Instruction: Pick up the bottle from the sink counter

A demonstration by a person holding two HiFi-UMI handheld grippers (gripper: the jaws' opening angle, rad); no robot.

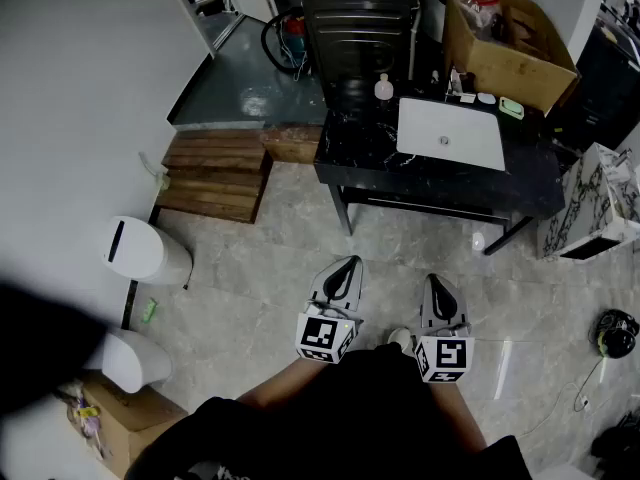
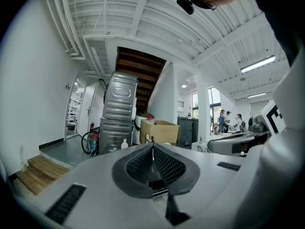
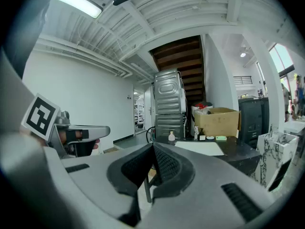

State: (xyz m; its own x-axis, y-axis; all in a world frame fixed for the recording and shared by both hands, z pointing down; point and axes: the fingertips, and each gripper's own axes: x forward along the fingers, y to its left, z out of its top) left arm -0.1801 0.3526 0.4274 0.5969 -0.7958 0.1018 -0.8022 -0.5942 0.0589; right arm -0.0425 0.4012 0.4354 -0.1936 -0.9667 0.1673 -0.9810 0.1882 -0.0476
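scene: a person stands on a pale tiled floor [image 1: 260, 298] with a gripper in each hand, facing a black counter [image 1: 430, 176] well ahead.
left gripper [image 1: 347, 262]: clenched, jaws pressed together with nothing between them; held low in front of the person's body, pointing toward the counter.
right gripper [image 1: 436, 279]: also clenched and empty, its jaw tips meeting; it sits just beside the left gripper, level with it.
bottle [image 1: 383, 88]: small and pale with a narrow cap, standing upright at the counter's far left corner, left of the sink [image 1: 450, 134]; well apart from both grippers.
sink: a white rectangular basin set into the dark counter top.
cardboard box [image 1: 508, 44]: open, resting at the far right end of the counter, with red items inside.
small items: a green object [image 1: 511, 108] and a few pale pieces lie between the box and the sink.
metal cabinet [image 1: 356, 16]: ribbed grey units stacked behind the counter, beneath a dark wooden stair.
wooden steps [image 1: 215, 174]: low planks to the counter's left, leading up to a grey platform.
white bin [image 1: 146, 251]: against the left wall, near the person.
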